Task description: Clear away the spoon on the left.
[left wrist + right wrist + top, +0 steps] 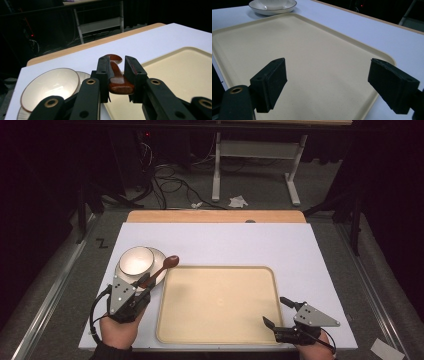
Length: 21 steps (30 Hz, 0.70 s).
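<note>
A reddish-brown wooden spoon [162, 268] is held by its handle in my left gripper [143, 284], with its head pointing up and right past the white bowl [135, 260]. In the left gripper view the jaws of that gripper [117, 60] press on both sides of the spoon's handle [119, 82]. The bowl [50, 85] sits on a white plate [160, 261] just left of the beige tray [217, 305]. My right gripper [275, 310] rests at the tray's near right corner, open, with nothing between its jaws [329, 67] and the tray [312, 45] below them.
The tray [180, 72] lies on a white board [260, 242] over a wooden tabletop [215, 216]. The bowl [273, 6] stands beyond the tray's far corner in the right gripper view. Cables and a metal table frame [255, 165] are on the floor behind.
</note>
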Each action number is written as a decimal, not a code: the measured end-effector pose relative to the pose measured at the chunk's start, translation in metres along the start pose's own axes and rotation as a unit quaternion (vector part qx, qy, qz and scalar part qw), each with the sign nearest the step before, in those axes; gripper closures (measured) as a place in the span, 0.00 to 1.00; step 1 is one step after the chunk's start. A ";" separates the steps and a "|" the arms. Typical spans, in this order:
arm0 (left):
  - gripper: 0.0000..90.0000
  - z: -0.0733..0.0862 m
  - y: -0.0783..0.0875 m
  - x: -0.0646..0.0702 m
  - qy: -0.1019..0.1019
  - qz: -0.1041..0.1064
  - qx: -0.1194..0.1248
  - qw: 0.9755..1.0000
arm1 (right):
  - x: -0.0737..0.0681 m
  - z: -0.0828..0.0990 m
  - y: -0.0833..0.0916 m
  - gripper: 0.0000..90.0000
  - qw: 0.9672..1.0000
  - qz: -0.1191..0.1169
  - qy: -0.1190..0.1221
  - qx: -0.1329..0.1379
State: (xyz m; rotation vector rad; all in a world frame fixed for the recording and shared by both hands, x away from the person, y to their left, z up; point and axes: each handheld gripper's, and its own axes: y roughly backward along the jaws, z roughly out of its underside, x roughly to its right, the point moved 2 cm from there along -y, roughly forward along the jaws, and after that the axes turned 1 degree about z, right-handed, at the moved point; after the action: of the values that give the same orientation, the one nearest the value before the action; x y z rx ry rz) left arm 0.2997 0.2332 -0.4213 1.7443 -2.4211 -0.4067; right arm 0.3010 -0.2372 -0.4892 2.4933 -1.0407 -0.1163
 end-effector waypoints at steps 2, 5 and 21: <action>0.83 0.000 -0.001 0.005 -0.004 0.006 0.000 1.000 | 0.000 0.000 0.000 0.19 1.000 0.001 -0.001 -0.001; 0.83 -0.001 -0.002 0.010 -0.005 0.013 0.000 1.000 | 0.000 0.000 0.000 0.19 1.000 0.001 -0.001 -0.001; 0.83 0.004 -0.014 0.039 -0.022 0.056 -0.009 0.998 | 0.000 0.000 0.000 0.19 1.000 0.001 -0.001 0.000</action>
State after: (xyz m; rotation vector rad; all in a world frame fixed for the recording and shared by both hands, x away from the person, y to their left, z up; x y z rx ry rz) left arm 0.2983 0.1932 -0.4314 1.6002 -2.5223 -0.4545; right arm 0.3009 -0.2372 -0.4892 2.4920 -1.0437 -0.1191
